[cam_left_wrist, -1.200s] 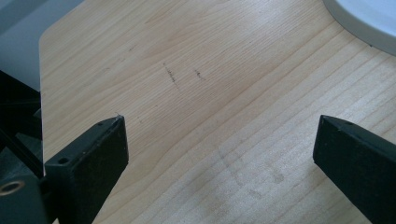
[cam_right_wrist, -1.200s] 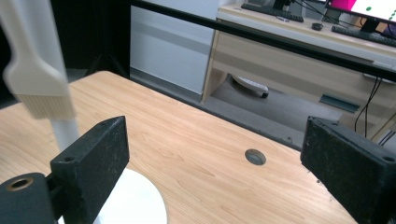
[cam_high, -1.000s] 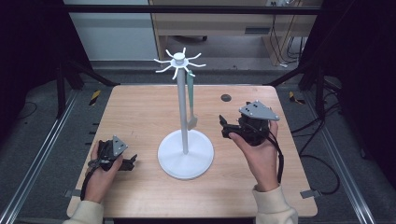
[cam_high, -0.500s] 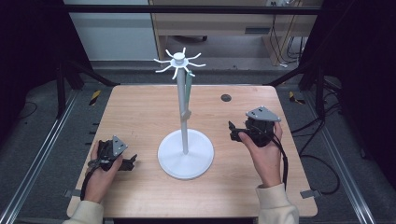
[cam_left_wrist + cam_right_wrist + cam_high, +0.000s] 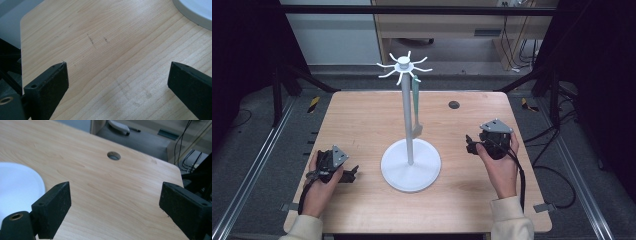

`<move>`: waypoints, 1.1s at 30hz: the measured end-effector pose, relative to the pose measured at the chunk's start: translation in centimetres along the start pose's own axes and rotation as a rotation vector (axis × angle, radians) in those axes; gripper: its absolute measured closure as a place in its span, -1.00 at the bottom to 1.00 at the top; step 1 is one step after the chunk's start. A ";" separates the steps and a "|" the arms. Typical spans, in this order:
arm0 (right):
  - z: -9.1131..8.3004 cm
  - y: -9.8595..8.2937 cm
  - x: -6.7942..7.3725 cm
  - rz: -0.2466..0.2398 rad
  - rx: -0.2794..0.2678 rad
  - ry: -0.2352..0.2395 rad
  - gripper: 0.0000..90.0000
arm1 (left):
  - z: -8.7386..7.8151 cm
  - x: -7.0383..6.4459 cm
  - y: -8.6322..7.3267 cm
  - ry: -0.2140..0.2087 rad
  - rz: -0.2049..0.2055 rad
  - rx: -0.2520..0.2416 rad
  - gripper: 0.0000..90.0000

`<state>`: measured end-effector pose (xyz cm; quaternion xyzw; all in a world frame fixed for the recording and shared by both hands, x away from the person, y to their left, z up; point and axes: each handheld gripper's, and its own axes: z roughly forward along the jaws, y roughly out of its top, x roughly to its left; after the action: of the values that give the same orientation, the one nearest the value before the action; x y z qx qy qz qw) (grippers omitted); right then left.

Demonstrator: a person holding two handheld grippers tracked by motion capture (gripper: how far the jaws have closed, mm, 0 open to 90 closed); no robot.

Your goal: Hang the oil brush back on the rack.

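Observation:
A white stand [image 5: 411, 165] with a round base, a thin pole and a ring of hooks at its top rises from the middle of the wooden table [image 5: 362, 115]. From one hook hangs a long grey-green utensil [image 5: 416, 102], just right of the pole. My left gripper [image 5: 349, 174] rests low on the table left of the base, open with nothing between its jaws [image 5: 117, 67]. Right of the base a hand holds my right gripper [image 5: 469, 145], also open and holding nothing [image 5: 115, 187]. The base edge [image 5: 195, 12] lies beyond my left jaws, and the base [image 5: 17, 185] is beside my right ones.
A round cable hole [image 5: 454, 104] [image 5: 113, 155] sits in the table at the back right. Black frame rails run along both sides of the table. A desk and cables stand on the floor behind it.
My right gripper has drawn back from the stand, a little to the right and toward the table's front. The left gripper has stayed put.

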<state>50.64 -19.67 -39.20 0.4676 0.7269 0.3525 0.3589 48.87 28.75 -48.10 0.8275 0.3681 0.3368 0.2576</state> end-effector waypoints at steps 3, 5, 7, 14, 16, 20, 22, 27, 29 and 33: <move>0.4 -0.4 -0.1 -0.020 0.028 -0.010 -0.77 | 0.0 0.0 0.0 0.000 -0.001 -0.003 -0.94; 0.7 -0.8 -0.2 -0.018 0.019 -0.016 -0.75 | 0.0 0.0 0.0 0.000 -0.003 -0.003 -0.94; 1.0 -1.3 -0.4 -0.012 0.025 -0.013 -0.75 | 0.0 0.1 0.0 0.001 -0.008 -0.006 -0.94; 2.1 -2.6 -0.6 -0.002 0.070 -0.003 -0.74 | 0.0 0.0 0.0 -0.001 -0.007 -0.004 -0.94; 2.4 -3.0 -0.7 -0.001 0.088 0.001 -0.74 | 0.0 0.1 0.0 0.000 -0.008 -0.005 -0.94; 2.9 -3.6 -0.9 0.011 0.103 0.012 -0.75 | 0.0 0.1 0.0 -0.001 -0.012 -0.005 -0.94; 3.0 -3.8 -0.9 0.020 0.098 0.024 -0.74 | 0.0 0.1 0.0 -0.002 -0.015 -0.007 -0.94; 3.9 -4.9 -0.9 0.055 0.093 0.052 -0.71 | 0.0 0.3 -0.1 -0.004 -0.037 -0.019 -0.94; 4.0 -5.0 -0.9 0.057 0.100 0.057 -0.71 | 0.0 0.3 -0.1 -0.007 -0.044 -0.022 -0.94; 4.5 -5.3 -0.6 0.043 0.112 0.071 -0.71 | -0.1 0.4 -0.1 -0.006 -0.049 -0.025 -0.94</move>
<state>52.41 -21.10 -45.82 0.4896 0.7475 0.3353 0.2985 48.94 29.14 -48.01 0.8159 0.3831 0.3326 0.2773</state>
